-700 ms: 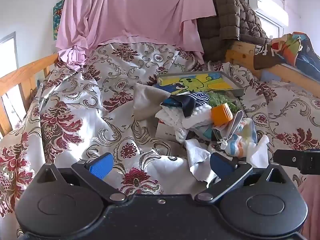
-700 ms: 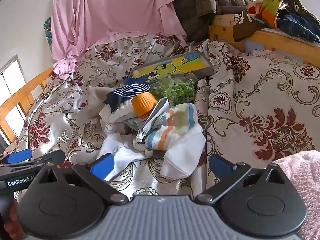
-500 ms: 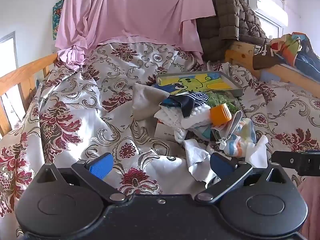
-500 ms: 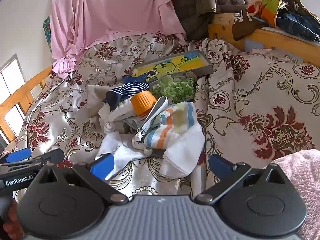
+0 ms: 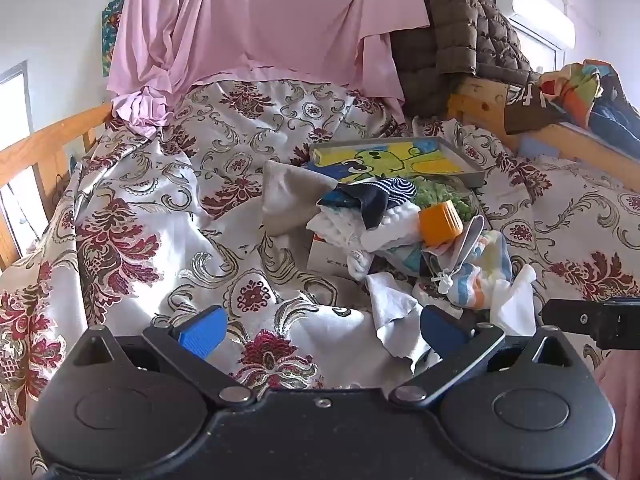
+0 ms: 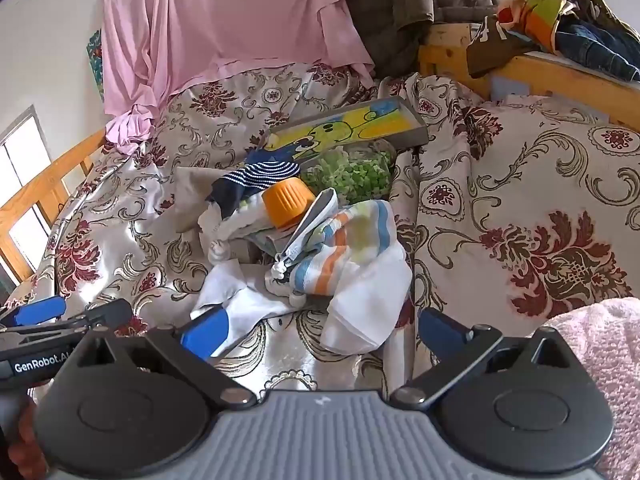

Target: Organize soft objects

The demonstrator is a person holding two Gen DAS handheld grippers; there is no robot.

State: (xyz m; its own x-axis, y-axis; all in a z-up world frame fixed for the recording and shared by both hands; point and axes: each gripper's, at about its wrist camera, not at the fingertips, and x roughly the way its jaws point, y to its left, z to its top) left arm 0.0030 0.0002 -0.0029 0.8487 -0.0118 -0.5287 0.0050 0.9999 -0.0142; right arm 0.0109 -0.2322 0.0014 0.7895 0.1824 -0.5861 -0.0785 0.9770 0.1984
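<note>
A heap of soft things lies on the floral bedspread [image 5: 168, 216]: a navy striped cloth [image 5: 384, 194] [image 6: 260, 174], white knitted pieces [image 5: 360, 228], a striped towel [image 6: 344, 248] [image 5: 480, 268] and white cloths [image 6: 236, 292] [image 5: 394, 308]. An orange cup [image 6: 286, 202] [image 5: 439, 225] rests on the heap. My left gripper [image 5: 322, 330] stands open just short of the heap, nothing between its blue fingers. My right gripper [image 6: 322, 330] is open too, low in front of the white cloths; its left fingertip [image 6: 206, 330] overlaps one cloth's edge in the picture.
A cartoon-printed box [image 6: 344, 128] and a bag of green bits [image 6: 352, 174] lie behind the heap. Pink sheet [image 5: 256, 24] and brown quilted jacket [image 5: 460, 28] hang at the back. Wooden bed rails [image 5: 44, 148] run at left and right. A pink towel [image 6: 600, 360] lies at near right.
Both views have shifted only slightly; the heap sits a touch lower and closer in the right wrist view. Both grippers stay open and nothing was picked up.
</note>
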